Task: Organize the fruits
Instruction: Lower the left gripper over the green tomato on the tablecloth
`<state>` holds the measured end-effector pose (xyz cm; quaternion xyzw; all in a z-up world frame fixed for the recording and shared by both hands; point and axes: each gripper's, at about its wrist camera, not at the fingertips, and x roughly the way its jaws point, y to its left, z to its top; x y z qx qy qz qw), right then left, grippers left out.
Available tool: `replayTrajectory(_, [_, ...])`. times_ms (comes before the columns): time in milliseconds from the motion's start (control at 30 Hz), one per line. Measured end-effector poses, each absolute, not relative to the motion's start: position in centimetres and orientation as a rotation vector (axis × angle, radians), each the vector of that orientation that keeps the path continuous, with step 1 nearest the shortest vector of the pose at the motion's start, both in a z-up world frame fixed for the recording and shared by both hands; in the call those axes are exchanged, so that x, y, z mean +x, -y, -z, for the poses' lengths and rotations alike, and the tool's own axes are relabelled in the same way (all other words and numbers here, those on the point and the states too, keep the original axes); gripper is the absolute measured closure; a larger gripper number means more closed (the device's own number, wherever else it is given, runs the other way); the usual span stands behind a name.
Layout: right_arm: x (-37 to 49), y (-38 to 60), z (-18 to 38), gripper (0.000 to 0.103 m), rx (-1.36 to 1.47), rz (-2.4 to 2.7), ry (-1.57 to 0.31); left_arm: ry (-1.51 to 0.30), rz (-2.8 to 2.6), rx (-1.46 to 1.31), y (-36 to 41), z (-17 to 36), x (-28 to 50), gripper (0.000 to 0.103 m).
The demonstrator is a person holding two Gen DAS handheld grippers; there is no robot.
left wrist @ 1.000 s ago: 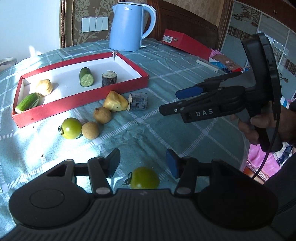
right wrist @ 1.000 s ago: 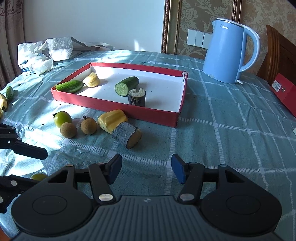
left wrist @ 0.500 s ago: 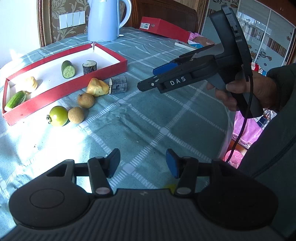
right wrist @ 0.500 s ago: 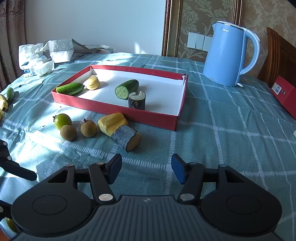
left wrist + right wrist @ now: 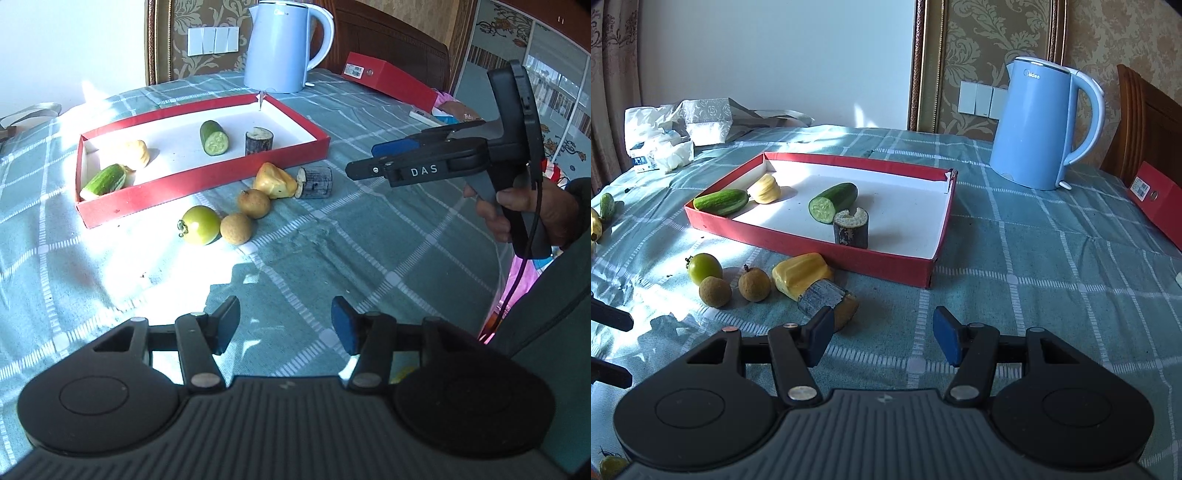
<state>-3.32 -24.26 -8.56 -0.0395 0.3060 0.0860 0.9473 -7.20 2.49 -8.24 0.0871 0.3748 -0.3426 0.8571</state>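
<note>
A red tray holds two cucumber pieces, a yellow fruit piece and a dark sugarcane stub. In front of it on the cloth lie a green tomato, two brown longans, a yellow fruit piece and a second sugarcane stub. My left gripper is open and empty, low over the cloth. My right gripper is open and empty, its left finger just in front of the stub; it also shows in the left wrist view.
A blue kettle stands behind the tray. A red box lies at the right. White bags sit at the far left. Another green tomato lies at the near left edge.
My left gripper has swung back towards the tray, so the fruits look nearer and more central. My right gripper has moved slightly forward, close to the sugarcane stub. Both stay open.
</note>
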Motion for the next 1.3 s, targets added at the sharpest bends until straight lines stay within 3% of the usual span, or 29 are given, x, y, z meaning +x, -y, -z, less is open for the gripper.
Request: replayTrajectory(1300, [-3.6,23.2,8.7,0.045,-0.182,-0.184,-0.657,-0.786,1.186,0.505,1.3,9.3,-8.7,0.052])
